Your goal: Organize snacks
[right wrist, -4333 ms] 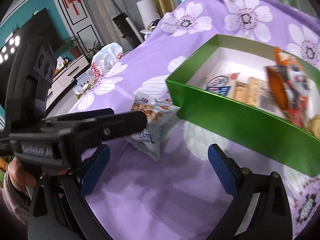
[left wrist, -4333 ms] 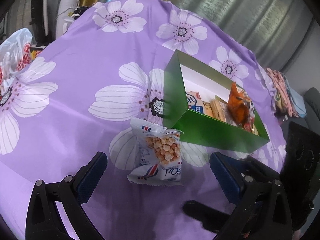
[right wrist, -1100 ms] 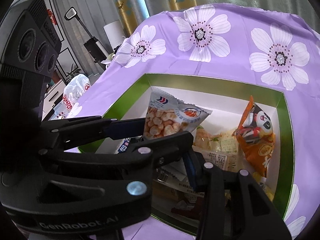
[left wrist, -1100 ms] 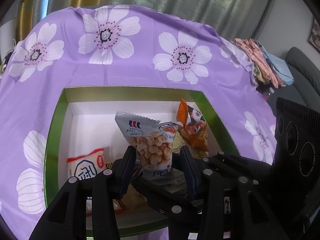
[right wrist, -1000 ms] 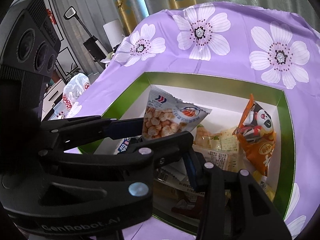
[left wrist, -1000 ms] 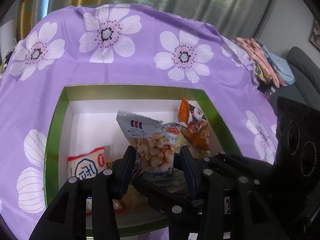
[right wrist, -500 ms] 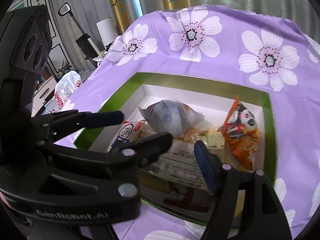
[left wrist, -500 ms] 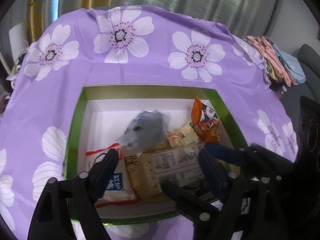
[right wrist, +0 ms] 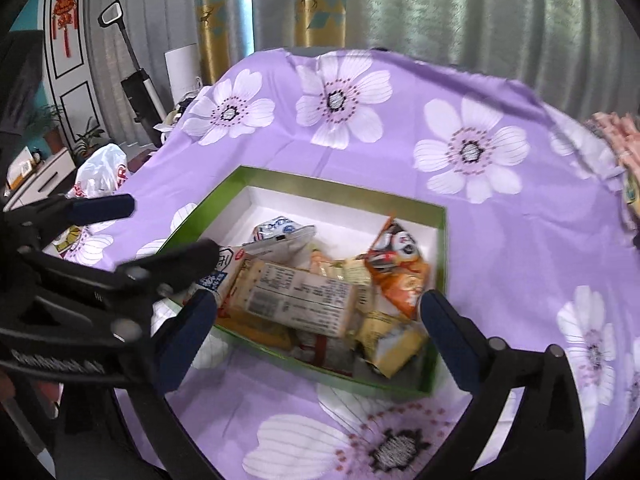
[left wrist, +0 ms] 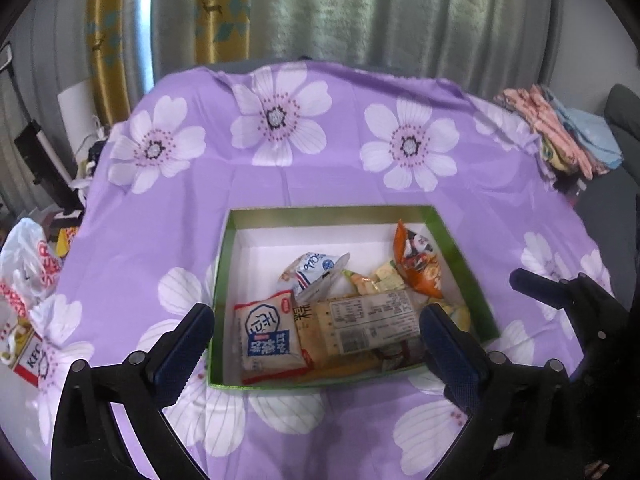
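Note:
A green box with a white inside sits on the purple flowered cloth; it also shows in the right wrist view. Inside lie the blue-white puff snack bag, an orange bag, a cracker pack and a red-white-blue pack. My left gripper is open and empty, above the box's near edge. My right gripper is open and empty, over the box's near side. The left gripper's fingers show at the left of the right wrist view.
A white plastic bag and KFC carton lie at the cloth's left edge. Folded clothes sit at the far right. Curtains hang behind the table. A vacuum stands at the back left.
My left gripper opened and dropped the puff snack bag into the box. Both grippers have pulled back and up from the box.

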Motion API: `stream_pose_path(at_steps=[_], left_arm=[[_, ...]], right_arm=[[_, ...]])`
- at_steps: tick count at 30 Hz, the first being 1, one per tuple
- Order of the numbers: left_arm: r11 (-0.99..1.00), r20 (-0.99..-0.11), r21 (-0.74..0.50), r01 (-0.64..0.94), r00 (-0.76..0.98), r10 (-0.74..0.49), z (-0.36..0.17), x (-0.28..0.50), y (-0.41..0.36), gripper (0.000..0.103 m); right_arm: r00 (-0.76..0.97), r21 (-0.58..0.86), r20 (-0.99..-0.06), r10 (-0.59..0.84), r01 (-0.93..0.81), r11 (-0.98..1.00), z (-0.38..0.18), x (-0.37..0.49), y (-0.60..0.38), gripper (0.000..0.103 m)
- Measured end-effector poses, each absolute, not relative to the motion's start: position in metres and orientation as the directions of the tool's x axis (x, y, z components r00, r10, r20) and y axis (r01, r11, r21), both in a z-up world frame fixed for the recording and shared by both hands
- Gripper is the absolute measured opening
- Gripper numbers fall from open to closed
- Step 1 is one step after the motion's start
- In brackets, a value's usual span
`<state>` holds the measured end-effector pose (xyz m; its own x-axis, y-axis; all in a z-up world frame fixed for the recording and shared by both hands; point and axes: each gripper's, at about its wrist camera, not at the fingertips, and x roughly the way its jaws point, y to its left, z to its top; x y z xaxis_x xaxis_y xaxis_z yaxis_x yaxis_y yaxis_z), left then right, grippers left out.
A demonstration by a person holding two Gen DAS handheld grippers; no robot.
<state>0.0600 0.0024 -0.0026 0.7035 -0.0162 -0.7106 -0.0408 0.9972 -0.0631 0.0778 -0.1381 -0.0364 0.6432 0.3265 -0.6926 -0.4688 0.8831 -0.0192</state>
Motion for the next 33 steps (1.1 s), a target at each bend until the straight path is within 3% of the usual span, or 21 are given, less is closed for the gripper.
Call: stream_pose_path(at_steps=[4,12,33], left_arm=[[0.998,-0.683,-0.046,-0.05,0.731,0.005,0.017,0.042,0.0,0.102],[0.989,-0.678,0.029,-0.142,0.725,0.124,0.036,0.019,0.0,0.102],[0.978,-0.632,0.056,-0.202,0.751,0.191,0.058,0.003,0.008,0.102]], right_arm=[[0.684,-0.079,-0.677,0.271,-0.433,0.898,-0.023,0.066,-0.145,0.103],[0.718,-0.069,-0.641,0.272,-0.406,0.911,0.008,0.046,-0.157,0.103],[0.755,-0.086,-0.585,0.297,-0.422,0.902,0.045,0.022,-0.156,0.103]])
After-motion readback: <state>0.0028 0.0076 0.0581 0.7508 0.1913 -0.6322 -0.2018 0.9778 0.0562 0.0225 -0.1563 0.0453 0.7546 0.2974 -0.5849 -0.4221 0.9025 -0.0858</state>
